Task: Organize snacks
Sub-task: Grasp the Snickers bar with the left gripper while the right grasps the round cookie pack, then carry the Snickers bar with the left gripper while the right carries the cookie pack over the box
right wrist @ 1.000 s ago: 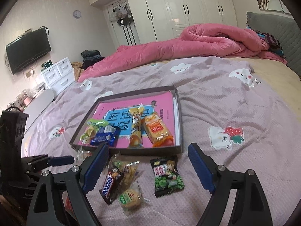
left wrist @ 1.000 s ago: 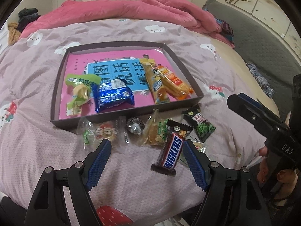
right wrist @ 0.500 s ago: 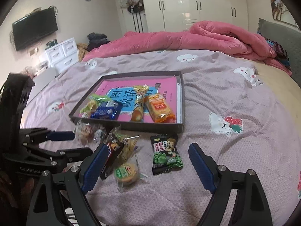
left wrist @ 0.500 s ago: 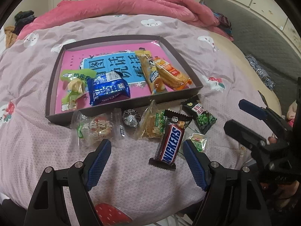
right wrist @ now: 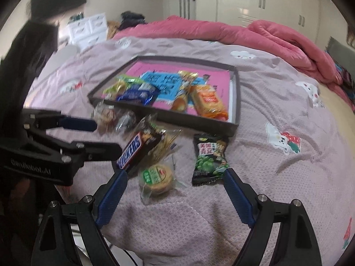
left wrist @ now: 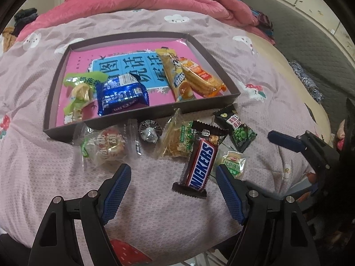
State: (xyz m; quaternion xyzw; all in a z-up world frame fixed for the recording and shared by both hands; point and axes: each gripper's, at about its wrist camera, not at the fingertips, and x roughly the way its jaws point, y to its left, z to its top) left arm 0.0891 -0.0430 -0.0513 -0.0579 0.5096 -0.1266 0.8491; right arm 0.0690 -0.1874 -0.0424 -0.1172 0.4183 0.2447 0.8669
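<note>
Foil and plastic snacks lie in a row on the lilac sheet (left wrist: 55,177), just at the 6 o'clock side of the dark tray (left wrist: 224,66). From 9 to 3 o'clock in the left view: a clear-wrapped round cake (left wrist: 106,146), a silver sweet (left wrist: 149,132), a yellow crisp bar (left wrist: 177,141), the Snickers (left wrist: 202,159) lying partly over it, a small green biscuit (left wrist: 233,163) and a black pea packet (left wrist: 238,130). Inside the tray, on a pink sheet, sit a green sweet (left wrist: 79,88), a blue pack (left wrist: 122,97), a long yellow stick (left wrist: 175,75) and an orange cracker pack (left wrist: 199,77). The left gripper (left wrist: 173,175) hangs wide apart above the sheet at 6 o'clock of the row, holding nothing, the Snickers' near end between its fingers. The right gripper (right wrist: 175,175) is also spread wide and empty, with the biscuit between its fingers. A pink quilt (left wrist: 177,2) is heaped at 12 o'clock.
</note>
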